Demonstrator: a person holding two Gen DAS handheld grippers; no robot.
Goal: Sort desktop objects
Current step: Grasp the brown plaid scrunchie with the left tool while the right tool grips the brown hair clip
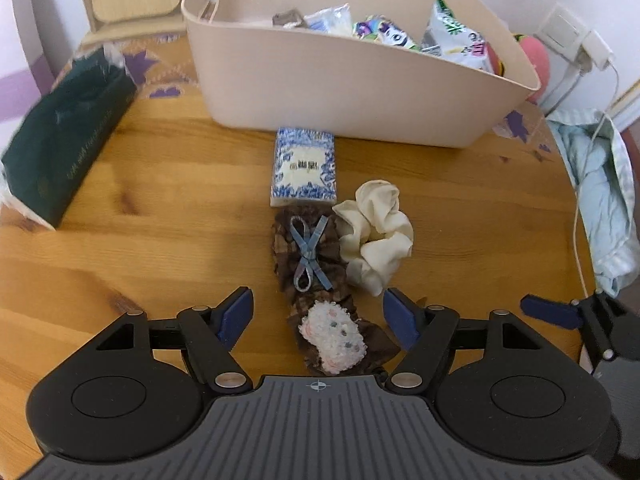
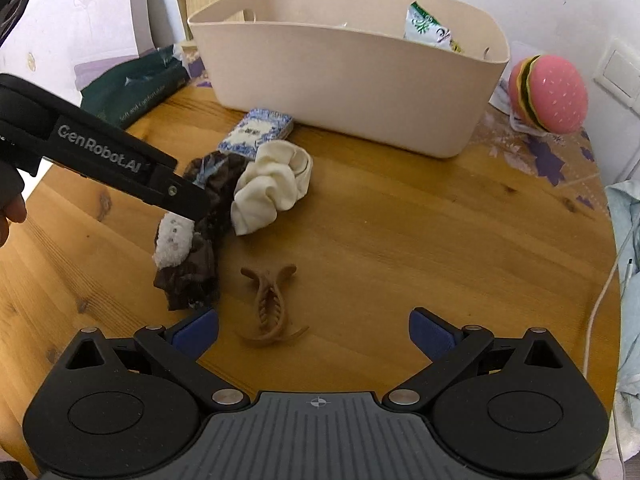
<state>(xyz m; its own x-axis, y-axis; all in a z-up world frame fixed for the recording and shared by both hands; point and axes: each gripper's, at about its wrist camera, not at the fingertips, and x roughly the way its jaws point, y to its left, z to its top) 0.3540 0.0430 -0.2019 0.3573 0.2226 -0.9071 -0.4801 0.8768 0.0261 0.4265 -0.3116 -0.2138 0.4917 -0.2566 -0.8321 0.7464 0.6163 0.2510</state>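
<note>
A brown fabric hair piece (image 1: 316,268) with a blue bow and a white fluffy patch lies on the wooden table; it also shows in the right wrist view (image 2: 200,248). My left gripper (image 1: 318,316) is open, its fingers on either side of the piece's near end. A cream scrunchie (image 1: 376,232) (image 2: 272,186) lies just right of it. A blue-and-white tissue pack (image 1: 304,166) (image 2: 256,132) lies behind. A brown claw hair clip (image 2: 270,306) lies in front of my right gripper (image 2: 314,334), which is open and empty. A beige bin (image 1: 352,80) (image 2: 352,80) holds several packets.
A dark green tissue box (image 1: 64,140) (image 2: 132,88) lies at the left. A pink burger-shaped toy (image 2: 550,94) sits right of the bin. A white cable (image 1: 580,208) and light blue cloth (image 1: 608,200) hang off the table's right edge.
</note>
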